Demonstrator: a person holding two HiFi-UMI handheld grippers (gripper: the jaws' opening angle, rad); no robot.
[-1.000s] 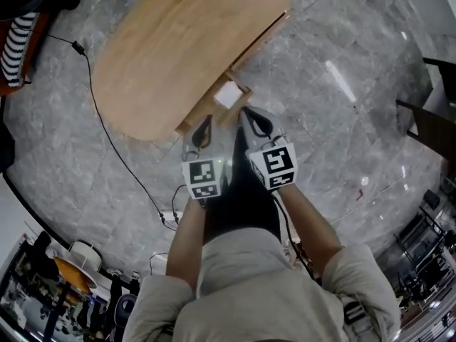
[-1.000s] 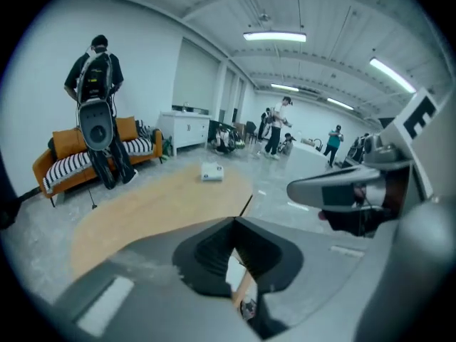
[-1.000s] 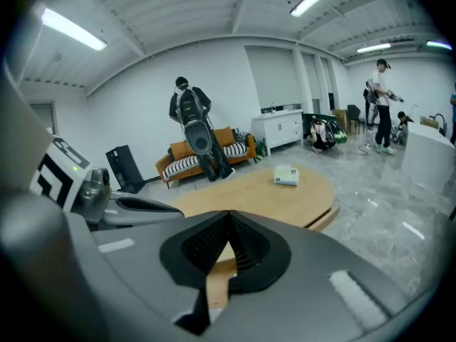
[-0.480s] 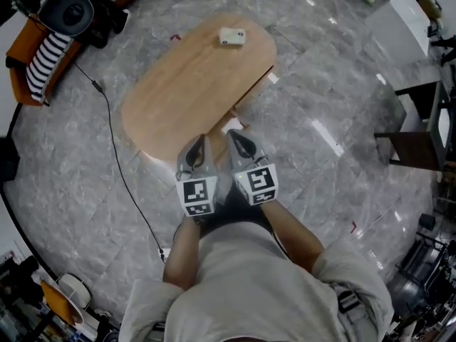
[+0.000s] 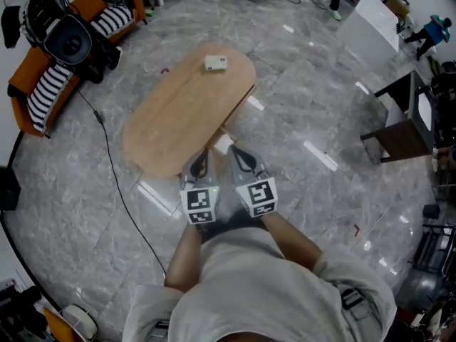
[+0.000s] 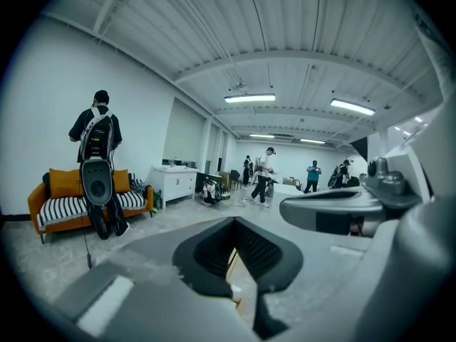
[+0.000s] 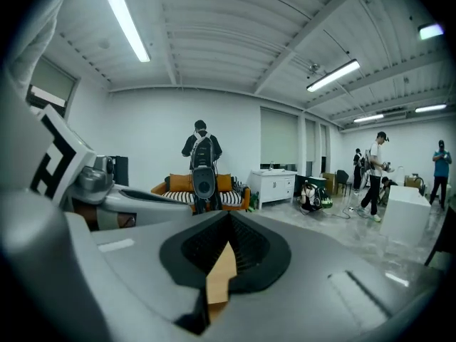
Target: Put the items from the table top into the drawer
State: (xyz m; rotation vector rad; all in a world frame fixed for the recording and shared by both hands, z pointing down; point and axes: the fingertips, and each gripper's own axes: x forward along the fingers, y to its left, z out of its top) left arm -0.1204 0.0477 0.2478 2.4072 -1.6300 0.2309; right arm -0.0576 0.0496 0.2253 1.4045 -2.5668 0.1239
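One small pale box (image 5: 215, 63) lies alone on top of the oval wooden counter (image 5: 178, 112), close to its far end. At the counter's near end a drawer (image 5: 226, 142) stands pulled out, and its inside looks pale. Two sets of tongs are held side by side over that near end, well apart from the box. The left tongs (image 5: 201, 161) are closed with nothing between them, and their own view shows the dark jaw pads meeting at the tip (image 6: 234, 221). The right tongs (image 5: 241, 155) are closed and empty too, with only a sliver of the wooden counter showing below the joined pads (image 7: 228, 218). Grey marble floor (image 5: 306, 98) surrounds the counter, and a dark cable (image 5: 117, 184) trails across it on the left. Farther left is an orange sofa (image 5: 43, 91) with striped cushions. A person wearing a backpack (image 6: 97, 162) stands in front of it, beside a white cabinet (image 6: 173, 182).
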